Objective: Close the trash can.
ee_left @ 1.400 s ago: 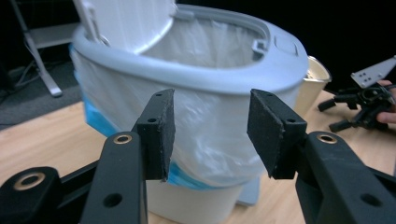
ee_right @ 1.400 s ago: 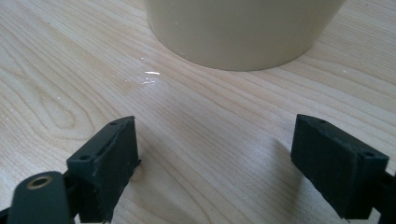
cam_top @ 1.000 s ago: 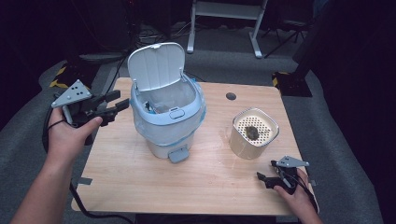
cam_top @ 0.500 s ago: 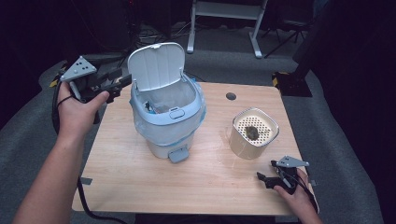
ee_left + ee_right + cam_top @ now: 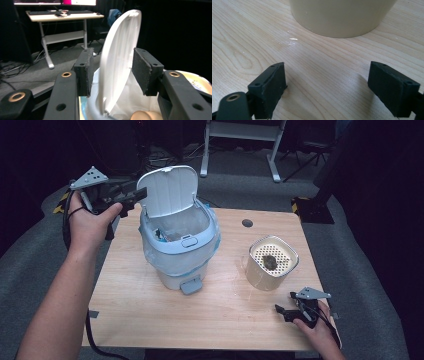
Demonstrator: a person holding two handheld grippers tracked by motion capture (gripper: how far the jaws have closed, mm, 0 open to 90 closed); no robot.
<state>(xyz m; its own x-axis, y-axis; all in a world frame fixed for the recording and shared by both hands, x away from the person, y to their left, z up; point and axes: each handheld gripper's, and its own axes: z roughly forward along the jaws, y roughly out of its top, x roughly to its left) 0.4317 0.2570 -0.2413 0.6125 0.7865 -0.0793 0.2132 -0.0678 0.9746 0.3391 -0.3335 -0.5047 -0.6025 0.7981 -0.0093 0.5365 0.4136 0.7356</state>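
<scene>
Standing upright, white lid (image 5: 117,62) (curved) between fingers (image 5: 84,72).

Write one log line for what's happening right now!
left gripper: open, fingers either side of bin lid | bin: lid up | right gripper: open, by cup

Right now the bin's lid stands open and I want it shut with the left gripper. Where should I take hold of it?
Grip the lid by its thin free edge near the top, coming from the bin's left, where the left gripper already straddles it with open jaws. The lid stands nearly upright, edge-on to the pads, so its two flat faces suit them. Its hinge sits low at the bin rim, so a high hold probably swings it easiest.
</scene>
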